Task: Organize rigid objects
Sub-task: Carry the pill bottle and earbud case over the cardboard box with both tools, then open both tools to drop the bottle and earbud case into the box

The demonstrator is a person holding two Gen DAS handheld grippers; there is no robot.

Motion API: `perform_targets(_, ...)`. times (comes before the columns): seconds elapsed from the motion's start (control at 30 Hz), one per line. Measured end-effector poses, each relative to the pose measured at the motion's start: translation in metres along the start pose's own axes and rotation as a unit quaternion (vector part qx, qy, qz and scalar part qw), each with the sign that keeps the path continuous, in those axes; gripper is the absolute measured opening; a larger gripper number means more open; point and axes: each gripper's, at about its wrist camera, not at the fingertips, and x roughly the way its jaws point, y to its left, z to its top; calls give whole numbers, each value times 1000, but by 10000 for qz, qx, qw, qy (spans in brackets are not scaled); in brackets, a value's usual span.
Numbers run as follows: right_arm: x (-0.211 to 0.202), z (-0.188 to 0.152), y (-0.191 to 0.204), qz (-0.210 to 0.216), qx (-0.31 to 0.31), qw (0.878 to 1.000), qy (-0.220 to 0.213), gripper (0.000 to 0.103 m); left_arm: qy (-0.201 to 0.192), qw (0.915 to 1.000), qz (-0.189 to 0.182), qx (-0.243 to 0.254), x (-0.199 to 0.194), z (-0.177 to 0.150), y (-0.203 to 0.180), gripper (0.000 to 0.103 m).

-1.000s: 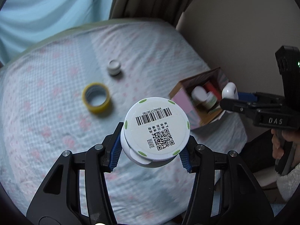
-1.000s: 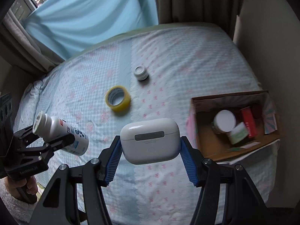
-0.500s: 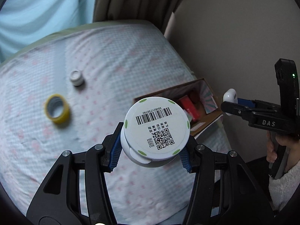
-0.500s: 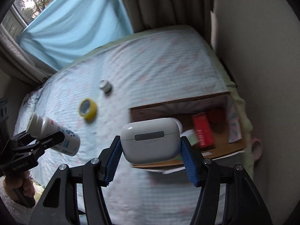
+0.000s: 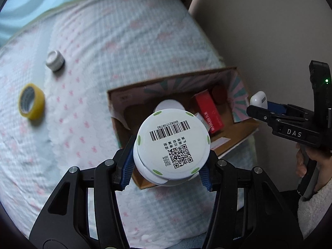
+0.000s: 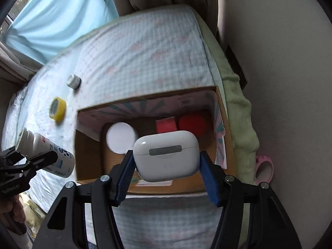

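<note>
Gripping white bottle [image 5: 172, 145] in left gripper [image 5: 168, 161], earbud case [image 6: 166, 155] in right gripper [image 6: 167, 173], above cardboard box [image 6: 83, 155], tape roll [image 5: 31, 101] nearby

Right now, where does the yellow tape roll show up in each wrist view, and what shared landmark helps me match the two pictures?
Left wrist view: the yellow tape roll lies on the bedspread at the far left, below the small white jar.
Right wrist view: the roll sits left of centre, just beyond the box's left wall.
Shared landmark: the open cardboard box, also at, lies to the right of the roll in both views.
</note>
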Motion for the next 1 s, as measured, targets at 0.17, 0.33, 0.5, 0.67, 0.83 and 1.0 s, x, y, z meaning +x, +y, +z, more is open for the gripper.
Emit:
perform_targets(0.17,27,-7,-7,-68,-249,9996,107,57,370,9992,137,-48,41,3,-4,49)
perform_targets(0.33,47,-17,-5,-307,-612,9976,100,57,698,9970,318,128,79,1,-11,48)
perform_targets(0.5,60,-20,-7,-507,-665,9965,-13,57,841,9943,551,353,97,-6,-12,47)
perform_targets(0.67,69,-20,-5,-556,-708,9959,-58,57,877,9911,757,661,103,-14,-14,47)
perform_targets(0.83,71,-22,-7,-627,-433,9971,-57,59,909,9914,603,725,103,-13,-15,56)
perform_targets(1.0,57,-29,-11,-565,-279,9970,-441,103,471,9933,531,912,79,-11,-21,103)
